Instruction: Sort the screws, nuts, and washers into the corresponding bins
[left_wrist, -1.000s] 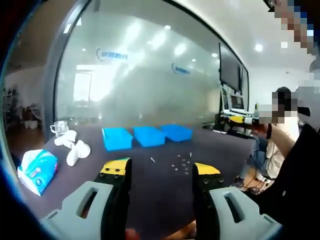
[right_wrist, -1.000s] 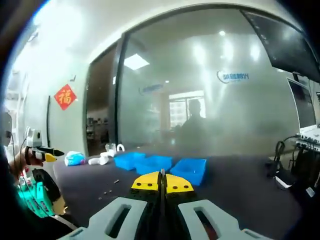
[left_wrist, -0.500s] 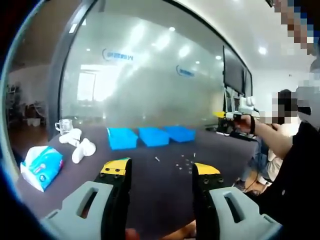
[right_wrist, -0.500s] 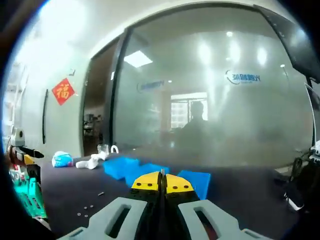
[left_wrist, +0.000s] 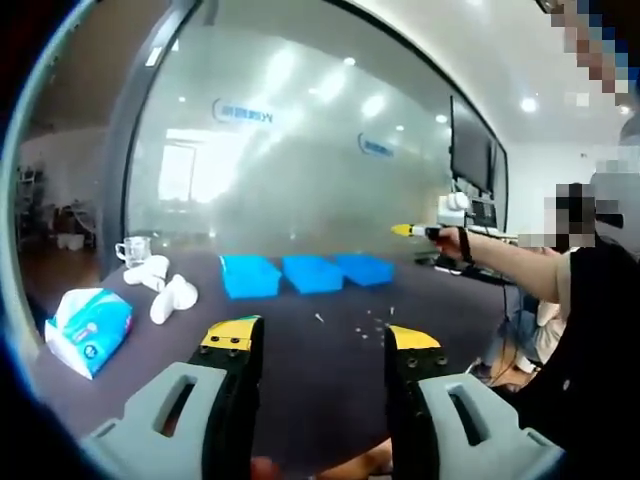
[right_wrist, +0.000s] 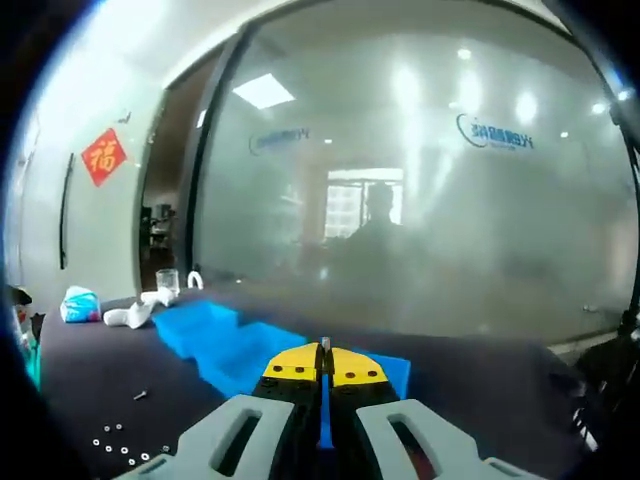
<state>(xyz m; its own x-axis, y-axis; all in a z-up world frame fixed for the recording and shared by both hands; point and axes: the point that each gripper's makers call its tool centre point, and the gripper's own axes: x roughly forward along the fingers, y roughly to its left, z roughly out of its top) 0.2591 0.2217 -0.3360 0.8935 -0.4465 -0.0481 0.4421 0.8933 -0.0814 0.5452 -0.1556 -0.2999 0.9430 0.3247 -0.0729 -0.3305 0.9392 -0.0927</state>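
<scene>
Three blue bins stand in a row on the dark table: in the left gripper view they are the left bin (left_wrist: 249, 275), the middle bin (left_wrist: 313, 272) and the right bin (left_wrist: 364, 268). Small screws, nuts and washers (left_wrist: 372, 322) lie scattered in front of them. My left gripper (left_wrist: 316, 338) is open and empty, well back from the parts. The right gripper (left_wrist: 405, 230) reaches in from the right above the table, held by an arm. In the right gripper view the bins (right_wrist: 215, 335) lie close ahead, loose parts (right_wrist: 120, 445) sit at lower left, and my right gripper (right_wrist: 323, 352) is shut.
A tissue pack (left_wrist: 88, 325), white rolled cloths (left_wrist: 172, 296) and a glass cup (left_wrist: 133, 249) sit on the table's left side. A frosted glass wall (left_wrist: 300, 170) stands behind the table. Monitors (left_wrist: 472, 160) and cables are at the right.
The right gripper has swung out over the table toward the bins, which now look nearer and larger in its view. The left gripper view has shifted only slightly.
</scene>
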